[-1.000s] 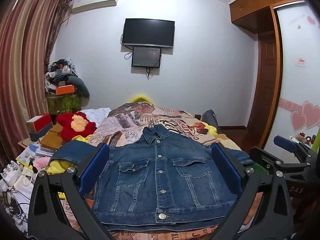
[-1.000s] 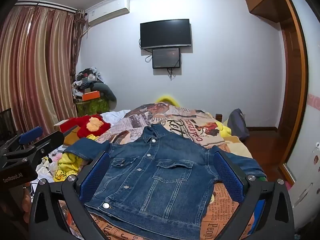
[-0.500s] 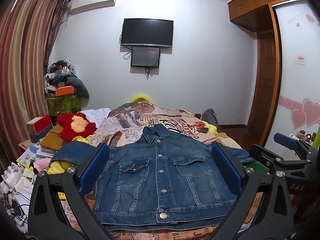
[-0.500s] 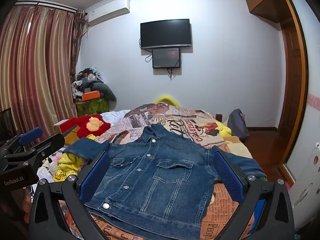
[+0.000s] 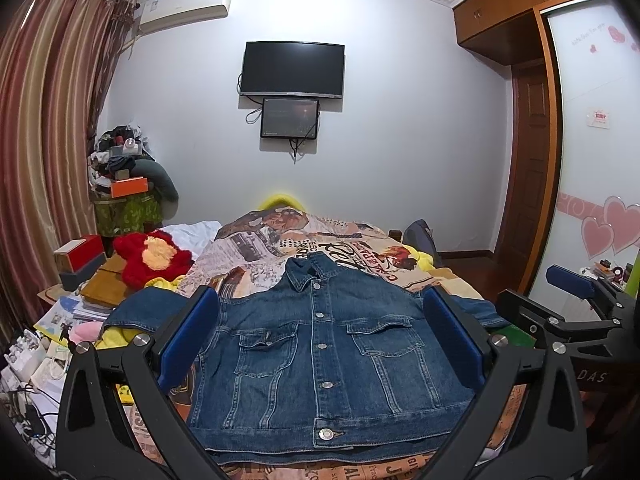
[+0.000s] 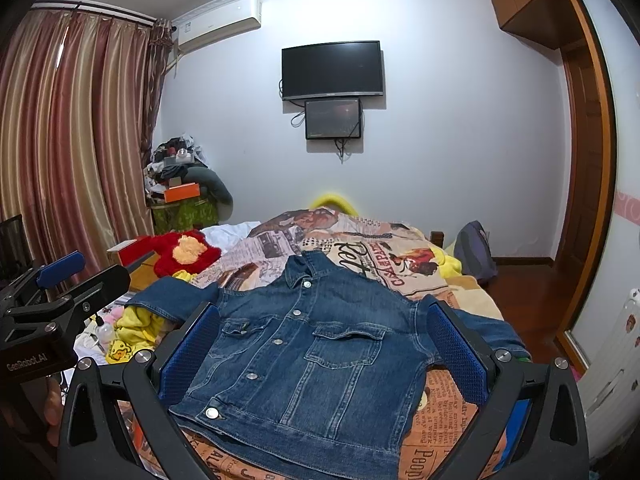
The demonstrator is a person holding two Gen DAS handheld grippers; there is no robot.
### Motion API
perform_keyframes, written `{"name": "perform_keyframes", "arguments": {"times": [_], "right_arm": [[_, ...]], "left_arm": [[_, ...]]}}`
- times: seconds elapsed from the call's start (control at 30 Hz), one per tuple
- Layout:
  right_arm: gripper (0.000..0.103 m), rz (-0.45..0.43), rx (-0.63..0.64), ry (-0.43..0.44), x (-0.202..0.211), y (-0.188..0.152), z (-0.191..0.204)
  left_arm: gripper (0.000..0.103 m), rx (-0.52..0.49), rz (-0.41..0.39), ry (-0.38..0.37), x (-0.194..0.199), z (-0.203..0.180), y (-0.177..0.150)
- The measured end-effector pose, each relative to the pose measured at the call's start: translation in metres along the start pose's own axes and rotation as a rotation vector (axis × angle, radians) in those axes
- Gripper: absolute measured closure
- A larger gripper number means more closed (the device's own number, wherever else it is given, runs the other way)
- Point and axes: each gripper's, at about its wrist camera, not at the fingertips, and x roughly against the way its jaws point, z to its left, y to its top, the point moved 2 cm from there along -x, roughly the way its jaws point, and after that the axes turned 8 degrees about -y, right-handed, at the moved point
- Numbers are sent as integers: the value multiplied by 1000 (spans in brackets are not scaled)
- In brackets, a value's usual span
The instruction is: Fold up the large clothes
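A blue denim jacket lies flat and buttoned on the bed, collar toward the far wall, both sleeves spread sideways. In the right wrist view the jacket sits a little left of centre. My left gripper hovers open above the jacket's hem, its blue pads wide apart with nothing between them. My right gripper is likewise open and empty over the near part of the jacket. Each gripper also shows at the other view's edge: the right gripper and the left gripper.
The bed carries a newspaper-print cover. A red plush toy, boxes and books crowd the left side. A clutter pile stands by the curtain. A dark backpack leans at the bed's right, beside a wooden wardrobe.
Both views have shifted only slightly; the grippers stay open above the jacket, and the jacket has not moved.
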Motion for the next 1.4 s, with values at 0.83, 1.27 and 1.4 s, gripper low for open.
{"name": "perform_keyframes", "arguments": {"times": [0.83,1.27,1.4], "right_arm": [[0,-2,1,-2,-1,-1,0],[0,9,-11,-3,-3,-4,-2],[0,18,-16,-4,-8,-4,-3]], "left_arm": [[0,-16,5,2,-4,-6,-1],[0,-18,11,3,-7,-6,-2],[0,-16,21,5,-12,-4,-4]]}}
